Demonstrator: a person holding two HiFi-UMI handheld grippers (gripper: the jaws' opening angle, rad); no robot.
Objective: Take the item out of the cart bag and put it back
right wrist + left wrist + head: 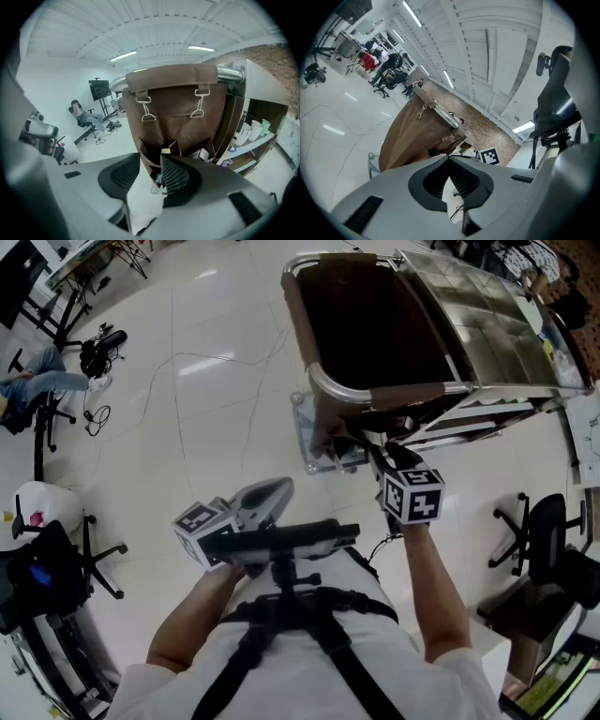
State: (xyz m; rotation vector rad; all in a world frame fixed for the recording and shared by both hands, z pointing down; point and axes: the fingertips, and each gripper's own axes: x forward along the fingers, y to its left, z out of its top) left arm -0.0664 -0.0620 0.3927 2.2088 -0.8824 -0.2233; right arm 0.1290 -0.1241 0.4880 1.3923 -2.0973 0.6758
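No words, numbers or brands were legible. Only coded black-and-white squares showed, on the left gripper's [449, 160] cube [204, 524] and the right gripper's [151, 159] cube [413, 494].

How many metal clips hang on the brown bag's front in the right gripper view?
2: left clip and right clip, side by side under the bag flap. More may be hidden elsewhere.

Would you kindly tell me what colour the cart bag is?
Brown; the cart bag shows best in the right gripper view.
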